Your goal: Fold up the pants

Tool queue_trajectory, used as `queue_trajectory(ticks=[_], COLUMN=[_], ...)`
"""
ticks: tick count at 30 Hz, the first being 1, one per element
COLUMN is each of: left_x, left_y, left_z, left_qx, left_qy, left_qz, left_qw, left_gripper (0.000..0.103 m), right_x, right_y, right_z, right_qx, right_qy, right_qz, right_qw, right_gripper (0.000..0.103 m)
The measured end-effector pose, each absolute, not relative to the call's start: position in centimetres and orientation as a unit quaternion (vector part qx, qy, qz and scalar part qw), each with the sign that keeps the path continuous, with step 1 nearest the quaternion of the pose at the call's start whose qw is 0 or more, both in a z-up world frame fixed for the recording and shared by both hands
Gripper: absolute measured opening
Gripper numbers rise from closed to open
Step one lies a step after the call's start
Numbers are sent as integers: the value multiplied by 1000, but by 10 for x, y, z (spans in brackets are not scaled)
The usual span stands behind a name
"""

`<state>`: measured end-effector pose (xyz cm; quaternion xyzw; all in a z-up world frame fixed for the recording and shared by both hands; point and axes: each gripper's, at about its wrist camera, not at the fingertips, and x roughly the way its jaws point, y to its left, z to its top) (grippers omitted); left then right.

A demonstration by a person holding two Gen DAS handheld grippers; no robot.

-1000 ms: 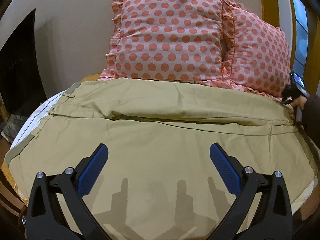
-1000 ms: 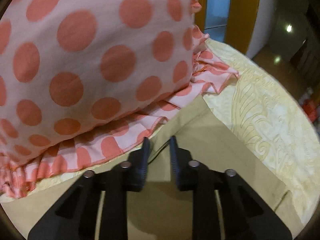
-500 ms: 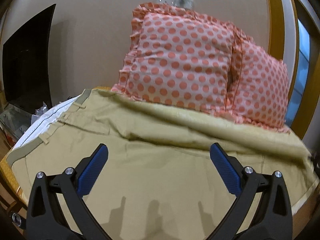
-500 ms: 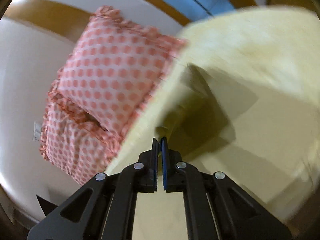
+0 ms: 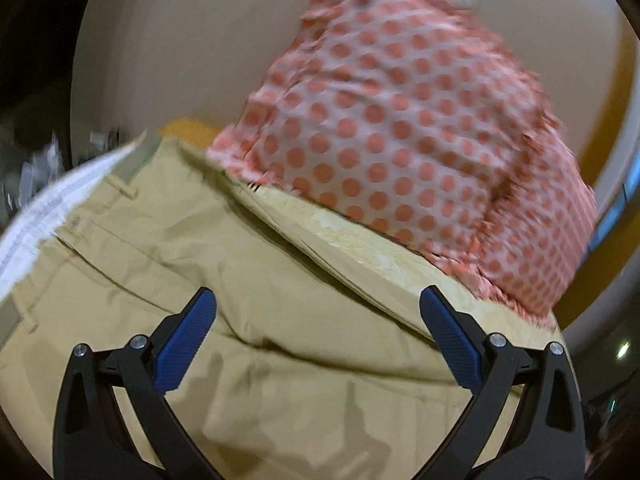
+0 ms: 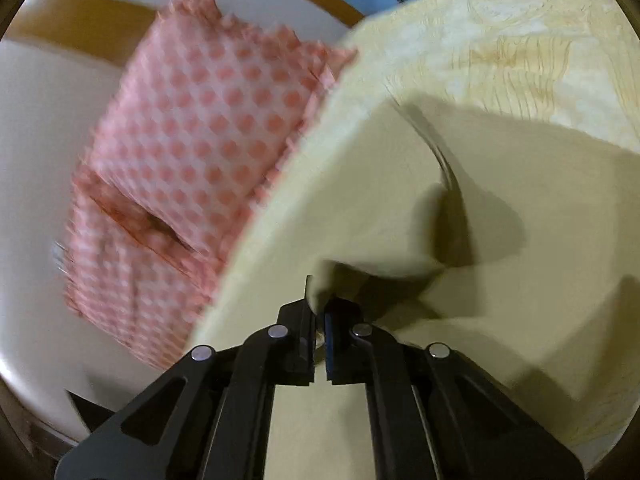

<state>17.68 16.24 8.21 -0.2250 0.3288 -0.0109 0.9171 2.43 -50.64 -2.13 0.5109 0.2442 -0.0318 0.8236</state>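
Observation:
Khaki pants lie spread across the bed, waistband with belt loops at the left. My left gripper is open and empty, hovering over the middle of the pants, its blue pads wide apart. My right gripper is shut on a fold of the pants and holds that edge lifted, so the cloth drapes up and over in the right wrist view.
Two pink pillows with orange dots lean on the wall behind the pants; they also show in the right wrist view. A pale yellow patterned bed sheet lies beyond the pants. White striped fabric lies at the left edge.
My right gripper closed on the pant edge near the pillows and lifted it away from them. The left view tilted and moved closer to the pillows; the far pant leg has shifted.

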Motion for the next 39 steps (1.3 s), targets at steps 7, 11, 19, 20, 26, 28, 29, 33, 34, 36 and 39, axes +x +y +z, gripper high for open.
queue_trajectory(ticks=[7, 11, 19, 20, 26, 28, 29, 33, 34, 36, 39], left_x=[253, 296, 241, 222, 63, 26, 8, -18, -22, -25, -37], left_y=[196, 197, 202, 204, 204, 203, 202, 200, 202, 202, 202], left_z=[49, 37, 54, 63, 83, 72, 64, 32, 21, 7, 6], left_qx=[-311, -297, -291, -290, -268, -271, -275, -292, -297, -311, -321], left_qy=[396, 420, 393, 381, 344, 348, 352, 367, 373, 376, 352], left_qz=[22, 59, 15, 7, -13, -7, -3, 9, 11, 15, 10], left_qw=[864, 855, 872, 878, 900, 897, 895, 883, 879, 873, 879], left_gripper=[80, 63, 3, 3, 3, 3, 3, 4, 4, 8, 16], right_x=[14, 17, 11, 6, -38, -50, -57, -75, -77, -85, -105], right_y=[-513, -515, -521, -523, -533, -534, -535, -538, -537, -536, -539], right_z=[-6, -9, 16, 21, 20, 13, 7, -14, -17, -17, -8], right_qx=[499, 500, 487, 481, 470, 469, 470, 473, 467, 451, 426], right_qy=[212, 215, 192, 186, 180, 185, 190, 206, 211, 218, 193], right_qz=[-14, -14, -1, -4, -36, -49, -56, -83, -88, -104, -154], right_qw=[840, 839, 852, 856, 864, 862, 860, 853, 854, 859, 871], right_gripper=[3, 3, 3, 3, 3, 3, 3, 3, 4, 15, 39])
